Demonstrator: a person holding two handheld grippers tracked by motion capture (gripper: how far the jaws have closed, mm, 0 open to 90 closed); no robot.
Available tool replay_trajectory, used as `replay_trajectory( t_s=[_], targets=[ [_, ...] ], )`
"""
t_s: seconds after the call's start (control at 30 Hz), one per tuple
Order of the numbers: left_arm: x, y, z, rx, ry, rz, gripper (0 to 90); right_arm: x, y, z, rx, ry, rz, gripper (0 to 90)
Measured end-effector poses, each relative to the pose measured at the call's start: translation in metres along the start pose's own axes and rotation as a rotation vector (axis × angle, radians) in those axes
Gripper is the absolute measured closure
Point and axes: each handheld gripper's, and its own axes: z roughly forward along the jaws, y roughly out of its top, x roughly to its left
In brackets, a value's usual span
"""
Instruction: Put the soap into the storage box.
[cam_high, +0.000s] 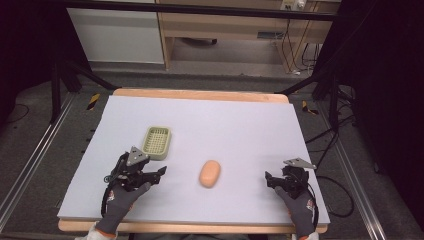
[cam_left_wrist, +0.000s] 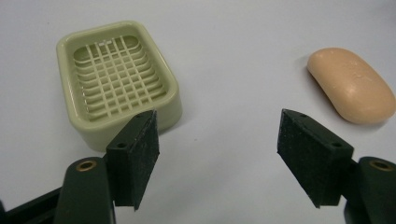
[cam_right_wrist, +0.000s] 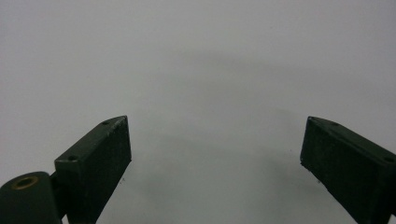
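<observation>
A big desk (cam_high: 240, 125) with a pale grey top sits under the high camera. On it lies a bar of soap (cam_high: 209, 173), peach in colour and round at the ends. It rests flat near the front middle of the desk, and nothing is touching it. To its left and a bit farther back sits a soap dish (cam_high: 156, 141). The dish is light green and has a grid of little bars inside. The dish has nothing in it. The soap and the dish are near each other but they do not touch. The left gripper (cam_high: 161, 172) is held in a gloved hand at the front left of the desk, just in front of the dish. Its jaws are spread wide apart and hold nothing. In the left gripper view, the soap dish (cam_left_wrist: 119, 79) sits just past the left jaw, and the soap (cam_left_wrist: 351, 85) lies off to the right, past the right jaw. The right gripper (cam_high: 270, 179) is held in the other gloved hand at the front right of the desk, well apart from the soap. Its jaws are spread wide too and hold nothing. In the right gripper view, the bare grey desk (cam_right_wrist: 210, 70) lies between the two black jaws.
</observation>
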Motion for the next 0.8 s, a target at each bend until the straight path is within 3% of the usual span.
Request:
replay_trajectory(
  t_s=[0.43, 0.8],
  targets=[
    [-0.010, 0.025, -0.001, -0.022, -0.019, 0.019, 28.3, 0.002, 0.000, 0.000, 0.001, -0.003, 0.000, 8.4],
    [-0.029, 0.036, 0.014, -0.006, -0.055, 0.041, 28.2, 0.003, 0.000, 0.000, 0.005, -0.013, -0.003, 7.8]
  ],
)
